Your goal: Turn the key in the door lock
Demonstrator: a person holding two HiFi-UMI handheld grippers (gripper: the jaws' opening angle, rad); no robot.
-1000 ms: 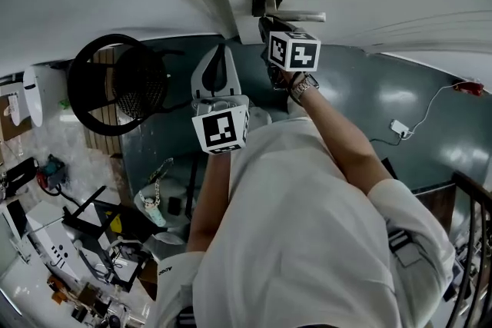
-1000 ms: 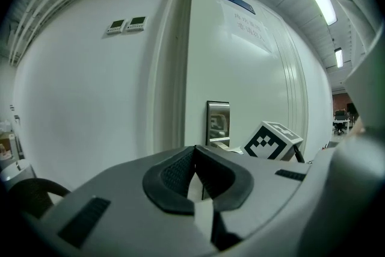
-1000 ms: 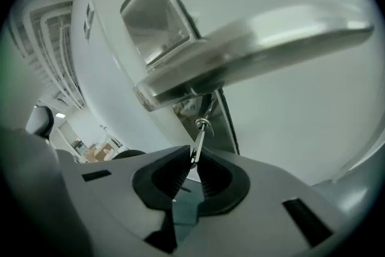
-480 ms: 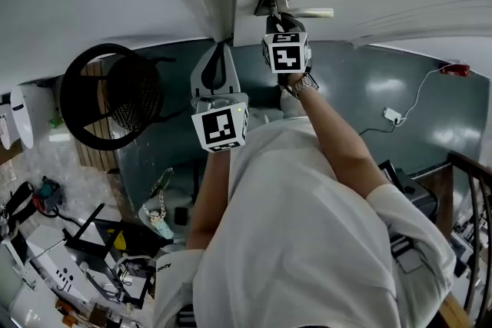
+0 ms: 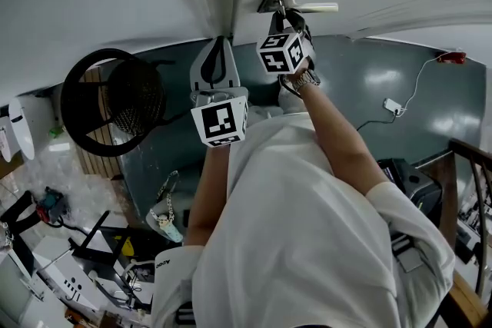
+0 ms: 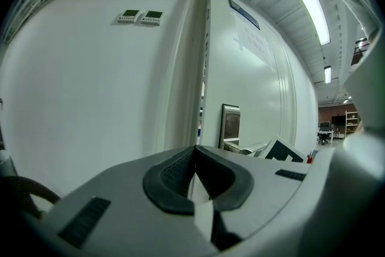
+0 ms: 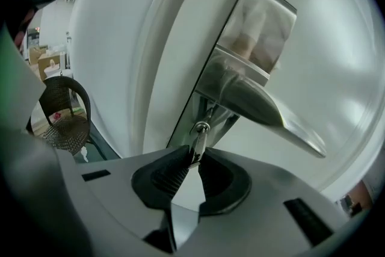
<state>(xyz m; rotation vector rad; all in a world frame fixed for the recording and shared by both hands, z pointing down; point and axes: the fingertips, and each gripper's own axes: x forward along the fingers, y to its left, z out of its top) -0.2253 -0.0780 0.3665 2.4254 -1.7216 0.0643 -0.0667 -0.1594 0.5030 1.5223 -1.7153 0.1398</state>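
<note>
Right gripper view: right gripper's (image 7: pixel 194 158) jaws, nearly closed, pinch the key (image 7: pixel 198 140), its shaft running straight ahead from their tips into the door lock (image 7: pixel 257 24) under the handle (image 7: pixel 271 111); left gripper (image 6: pixel 194 154) closed, empty, farther off.

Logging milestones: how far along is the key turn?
Done: key sits in the lock under the handle, right claw clamped on it. In hand: the turn; that claw sits rolled aslant to the door. To do: finish the turn if any remains, then let go. Left claw shut, empty.
</note>
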